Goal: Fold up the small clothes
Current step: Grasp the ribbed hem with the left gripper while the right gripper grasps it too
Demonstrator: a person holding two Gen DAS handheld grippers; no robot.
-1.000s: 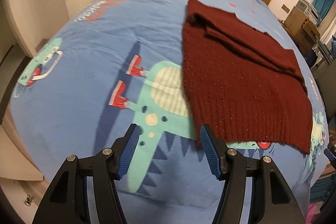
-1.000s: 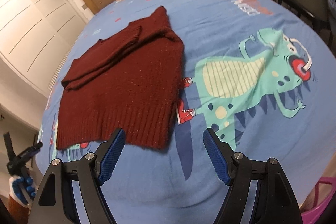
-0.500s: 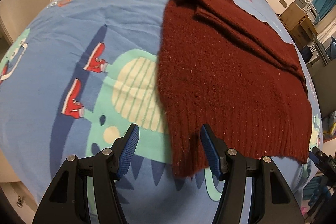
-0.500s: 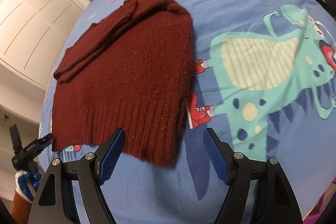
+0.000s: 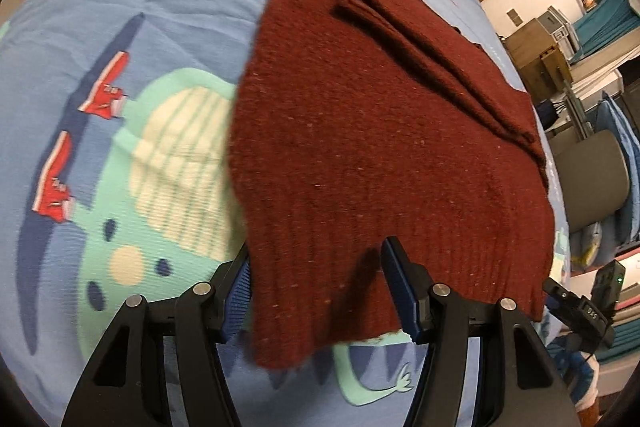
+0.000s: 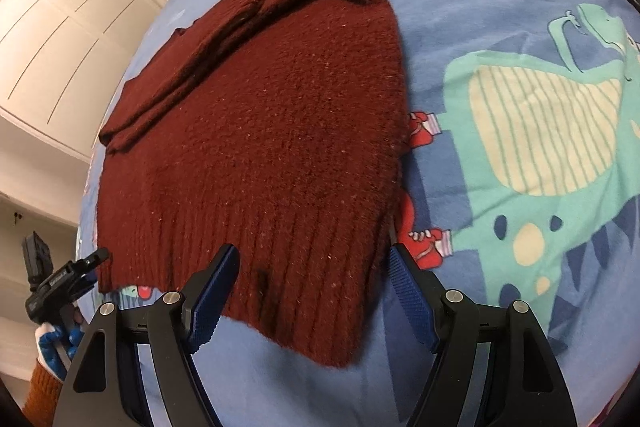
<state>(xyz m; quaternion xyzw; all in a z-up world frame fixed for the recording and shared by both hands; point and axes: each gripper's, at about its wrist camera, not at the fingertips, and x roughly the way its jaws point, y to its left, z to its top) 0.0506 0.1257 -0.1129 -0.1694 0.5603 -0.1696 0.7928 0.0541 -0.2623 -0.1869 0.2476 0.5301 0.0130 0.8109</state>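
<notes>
Sweater (image 5: 384,131): we have a dark red knit lying flat on the bed (image 5: 120,7), over a blue sheet printed with a green dinosaur (image 6: 544,131). Its sleeves look already folded in across the back, forming a raised band toward 12 o'clock in both views. The ribbed hem (image 6: 256,267) lies nearest us, at 6 o'clock.

Our left gripper (image 5: 316,287) has its fingers spread wide, straddling the hem's left corner; the cloth sits between them but nothing pinches it yet. Our right gripper (image 6: 312,287) is likewise spread, with the hem's right corner between its fingers. Whether either pad (image 5: 400,291) touches the wool we cannot tell.

We judge the knit soft, thick and fairly light, with no stiffness at all: it will sag and drape from wherever we lift it. The fuzzy wool should grip well against the ridged blue pads (image 6: 212,299), so slipping is unlikely. It may stretch if we pull hard, and a one-sided lift would skew the fold.

The best hold, we think, is the ribbed band at its two corners, one per gripper, taking both layers at once. Lifted evenly, the hem can then travel toward 12 o'clock and be laid over the shoulders. The sheet below could get caught if we bite too deep.
</notes>
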